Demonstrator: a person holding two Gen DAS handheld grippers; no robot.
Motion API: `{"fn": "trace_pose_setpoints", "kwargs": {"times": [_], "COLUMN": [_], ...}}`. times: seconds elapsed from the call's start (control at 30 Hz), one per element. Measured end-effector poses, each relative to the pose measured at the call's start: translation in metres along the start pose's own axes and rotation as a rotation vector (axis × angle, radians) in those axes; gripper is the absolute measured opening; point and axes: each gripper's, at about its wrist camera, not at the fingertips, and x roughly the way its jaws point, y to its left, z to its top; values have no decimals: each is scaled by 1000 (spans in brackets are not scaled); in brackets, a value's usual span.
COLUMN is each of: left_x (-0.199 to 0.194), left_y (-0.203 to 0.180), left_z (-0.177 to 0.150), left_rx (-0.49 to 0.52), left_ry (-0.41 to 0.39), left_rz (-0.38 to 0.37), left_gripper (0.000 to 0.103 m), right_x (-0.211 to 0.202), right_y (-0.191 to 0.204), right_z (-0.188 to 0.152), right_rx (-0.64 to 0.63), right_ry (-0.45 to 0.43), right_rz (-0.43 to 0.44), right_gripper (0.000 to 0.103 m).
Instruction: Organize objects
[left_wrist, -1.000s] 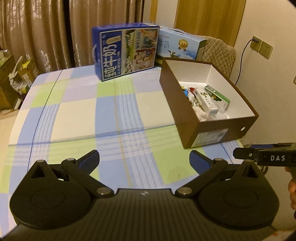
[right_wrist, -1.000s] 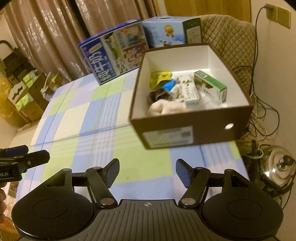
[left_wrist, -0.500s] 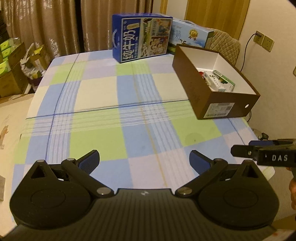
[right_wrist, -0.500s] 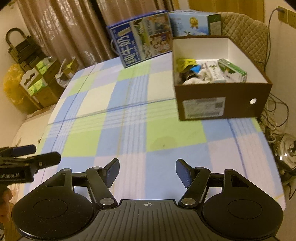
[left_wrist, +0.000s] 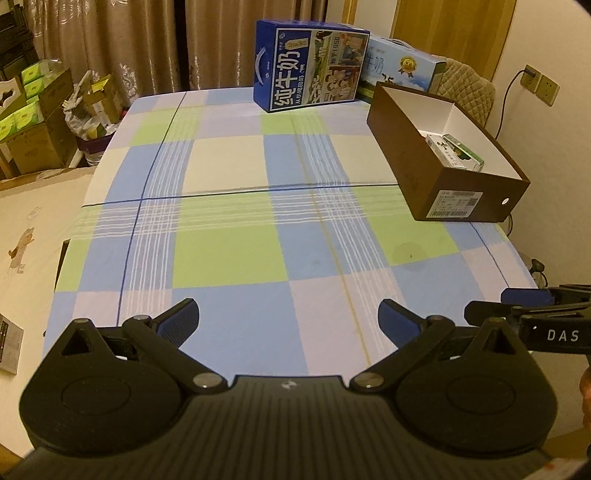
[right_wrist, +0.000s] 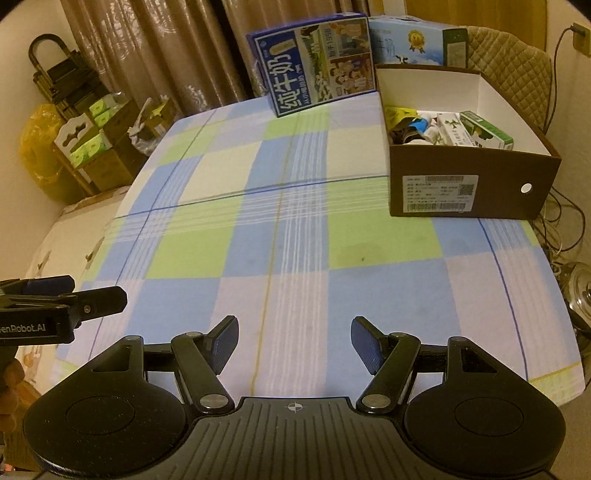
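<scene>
A brown cardboard box (left_wrist: 424, 173) (right_wrist: 469, 184) with a white inside stands at the right rear of the checked tablecloth (left_wrist: 258, 221) (right_wrist: 277, 229). Inside it lie a green and white carton (left_wrist: 456, 151) (right_wrist: 484, 131), a yellow packet (right_wrist: 399, 112) and other small items. My left gripper (left_wrist: 289, 321) hangs open over the near edge of the table, nothing between its blue pads. My right gripper (right_wrist: 294, 341) is open too and holds nothing, low over the near right part of the cloth. Each gripper shows at the edge of the other's view.
A dark blue milk carton case (left_wrist: 308, 85) (right_wrist: 314, 81) and a light blue case (left_wrist: 402, 68) (right_wrist: 413, 40) stand at the table's far edge. A quilted chair back (right_wrist: 517, 62) is behind the box. Cardboard boxes (left_wrist: 33, 122) crowd the floor at left; cables and a metal kettle (right_wrist: 580, 299) at right.
Both grippers have pulled back from the brown box toward the near edge of the table, so much more cloth shows. Both stayed open with nothing held.
</scene>
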Motion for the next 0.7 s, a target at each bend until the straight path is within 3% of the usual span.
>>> {"fn": "trace_pose_setpoints", "kwargs": {"times": [0.7], "left_x": [-8], "left_y": [5], "left_z": [-13], "left_rx": [-1], "left_ry": [-6], "left_rz": [8], "left_gripper": [102], "right_x": [-8], "right_y": [16], "right_z": [-5], "right_rx": [-15], "right_ry": [-22], "right_rz": [29], "right_gripper": [65]}}
